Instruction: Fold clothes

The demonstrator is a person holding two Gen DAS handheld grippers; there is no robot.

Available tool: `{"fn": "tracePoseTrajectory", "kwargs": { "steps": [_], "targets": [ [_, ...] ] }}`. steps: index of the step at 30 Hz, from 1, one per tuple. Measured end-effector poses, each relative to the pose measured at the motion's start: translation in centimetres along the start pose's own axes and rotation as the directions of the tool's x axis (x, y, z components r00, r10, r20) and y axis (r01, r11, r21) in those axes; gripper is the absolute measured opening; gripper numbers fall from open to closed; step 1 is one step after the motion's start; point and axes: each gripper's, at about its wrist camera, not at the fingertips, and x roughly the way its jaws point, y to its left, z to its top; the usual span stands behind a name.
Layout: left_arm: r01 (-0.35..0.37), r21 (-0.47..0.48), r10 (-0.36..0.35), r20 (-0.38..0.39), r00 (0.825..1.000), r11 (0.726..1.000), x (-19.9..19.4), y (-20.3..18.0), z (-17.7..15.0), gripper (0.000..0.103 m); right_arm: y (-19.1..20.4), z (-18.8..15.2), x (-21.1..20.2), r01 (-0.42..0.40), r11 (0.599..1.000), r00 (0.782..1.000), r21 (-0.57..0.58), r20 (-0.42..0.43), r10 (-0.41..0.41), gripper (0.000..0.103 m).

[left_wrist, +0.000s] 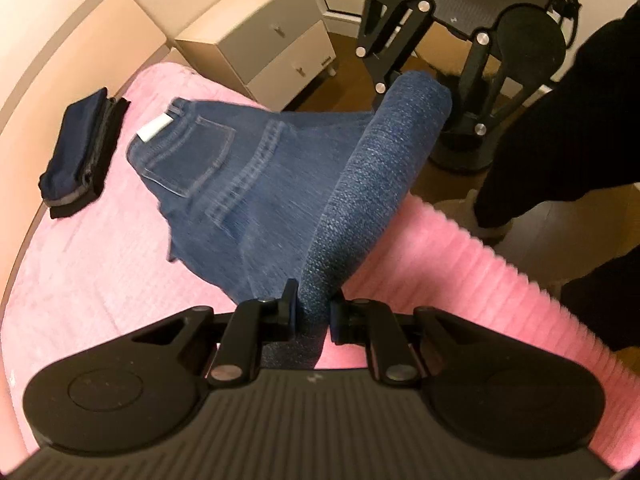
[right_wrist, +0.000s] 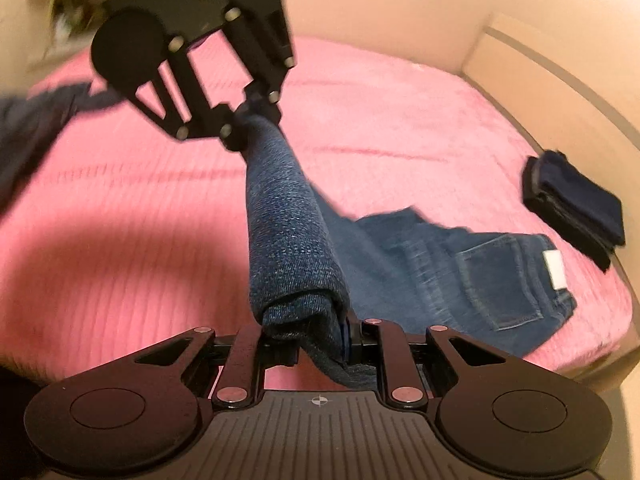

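Closest to the left wrist camera, the left gripper has its two fingers pressed onto a rolled band of the blue jeans, so the denim is pinched between them. From this gripper the raised fold of cloth runs away and upward to the right gripper, which is seen across from it.

On the right wrist camera, the right gripper also pinches the jeans between its fingers, and the stretched denim goes up to the left gripper, which bites its other end. The waist part with the back pocket and a white label lies flat on the pink blanket of the bed.

Farther, near the bed edge, a folded dark garment rests on the blanket, apart from the jeans. Beyond the bed stands a pale nightstand with two drawers.
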Motion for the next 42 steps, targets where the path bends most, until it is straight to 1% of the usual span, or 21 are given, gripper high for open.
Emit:
{"fn": "tracePoseTrajectory", "kwargs": {
  "steps": [2, 5, 7, 9, 13, 16, 19, 21, 22, 23, 24, 25, 27, 29, 32, 34, 35, 36, 37, 38, 42],
  "targets": [
    [-0.006, -0.001, 0.006, 0.005, 1.0, 1.0, -0.8, 2.1, 1.6, 0.011, -4.1, 1.4, -1.1, -0.031, 0.996, 0.999, 0.082, 0.028, 0.029, 0.018],
    [-0.017, 0.012, 0.017, 0.003, 1.0, 1.0, -1.2, 6.9, 5.4, 0.012, -11.2, 2.6, -1.8, -0.084, 0.981, 0.994, 0.172, 0.082, 0.071, 0.018],
    [-0.018, 0.021, 0.018, -0.005, 1.0, 1.0, -0.7, 10.5, 8.3, 0.012, -16.0, 3.4, -2.3, -0.121, 0.966, 0.988, 0.229, 0.12, 0.096, 0.017],
    [-0.015, 0.023, 0.015, -0.013, 1.0, 1.0, 0.2, 14.4, 11.2, 0.012, -21.4, 3.2, -1.7, -0.165, 0.942, 0.981, 0.293, 0.145, 0.126, 0.017],
    [0.029, -0.024, -0.03, -0.035, 0.999, 0.999, 5.2, 22.9, 16.8, 0.012, -32.8, 2.0, 0.5, -0.261, 0.855, 0.963, 0.449, 0.18, 0.199, 0.017],
    [0.066, -0.061, -0.07, -0.062, 0.996, 0.996, 10.1, 28.8, 20.3, 0.012, -40.6, 0.2, 3.9, -0.308, 0.763, 0.951, 0.568, 0.187, 0.245, 0.017],
    [0.111, -0.106, -0.123, -0.111, 0.986, 0.988, 16.1, 33.7, 22.2, 0.013, -46.7, -2.0, 8.9, -0.331, 0.665, 0.941, 0.669, 0.18, 0.288, 0.018],
    [0.129, -0.144, -0.15, -0.143, 0.978, 0.981, 20.7, 36.3, 22.7, 0.015, -49.2, -3.9, 12.2, -0.322, 0.609, 0.938, 0.724, 0.155, 0.312, 0.018],
    [0.134, -0.169, -0.161, -0.159, 0.974, 0.977, 23.1, 37.5, 22.7, 0.019, -50.4, -4.9, 13.9, -0.315, 0.581, 0.935, 0.75, 0.142, 0.324, 0.018],
    [0.134, -0.207, -0.171, -0.175, 0.97, 0.969, 25.4, 38.4, 22.4, 0.026, -51.2, -5.8, 15.2, -0.297, 0.556, 0.937, 0.777, 0.124, 0.327, 0.018],
    [0.124, -0.252, -0.174, -0.184, 0.967, 0.96, 27.2, 39.2, 21.8, 0.029, -52.1, -6.7, 16.5, -0.277, 0.53, 0.938, 0.802, 0.105, 0.331, 0.018],
    [0.105, -0.299, -0.166, -0.186, 0.968, 0.949, 28.5, 39.9, 21.2, 0.029, -52.8, -7.5, 16.9, -0.273, 0.503, 0.938, 0.82, 0.111, 0.328, 0.018],
    [0.074, -0.39, -0.157, -0.186, 0.97, 0.918, 30.6, 41.2, 20.1, 0.031, -54.1, -9.0, 17.5, -0.269, 0.447, 0.939, 0.853, 0.129, 0.319, 0.018],
    [0.07, -0.481, -0.17, -0.166, 0.971, 0.874, 30.7, 41.7, 18.7, 0.035, -54.6, -9.9, 17.3, -0.284, 0.405, 0.935, 0.869, 0.156, 0.32, 0.018],
    [0.069, -0.604, -0.188, -0.136, 0.973, 0.794, 31.0, 42.5, 16.8, 0.04, -54.5, -10.3, 17.1, -0.276, 0.38, 0.939, 0.883, 0.163, 0.303, 0.018],
    [0.079, -0.667, -0.21, -0.118, 0.97, 0.741, 31.4, 42.7, 15.8, 0.044, -54.4, -10.4, 16.9, -0.272, 0.371, 0.944, 0.888, 0.171, 0.282, 0.019],
    [0.079, -0.688, -0.216, -0.114, 0.97, 0.721, 31.6, 42.7, 15.4, 0.046, -54.3, -10.4, 16.7, -0.267, 0.369, 0.947, 0.89, 0.171, 0.271, 0.021],
    [0.072, -0.699, -0.213, -0.117, 0.97, 0.712, 32.0, 42.8, 15.1, 0.046, -54.3, -10.5, 16.4, -0.254, 0.37, 0.952, 0.894, 0.164, 0.259, 0.035],
    [0.065, -0.709, -0.211, -0.12, 0.97, 0.702, 32.3, 42.8, 14.9, 0.046, -54.2, -10.6, 16.0, -0.238, 0.369, 0.959, 0.898, 0.155, 0.239, 0.057],
    [0.06, -0.717, -0.207, -0.12, 0.971, 0.694, 32.4, 42.8, 14.7, 0.046, -54.2, -10.6, 15.7, -0.234, 0.374, 0.962, 0.897, 0.156, 0.226, 0.063],
    [0.063, -0.735, -0.189, -0.09, 0.978, 0.676, 31.9, 43.0, 14.2, 0.046, -53.9, -10.1, 14.9, -0.229, 0.398, 0.969, 0.888, 0.168, 0.182, 0.064]
  ]
}}
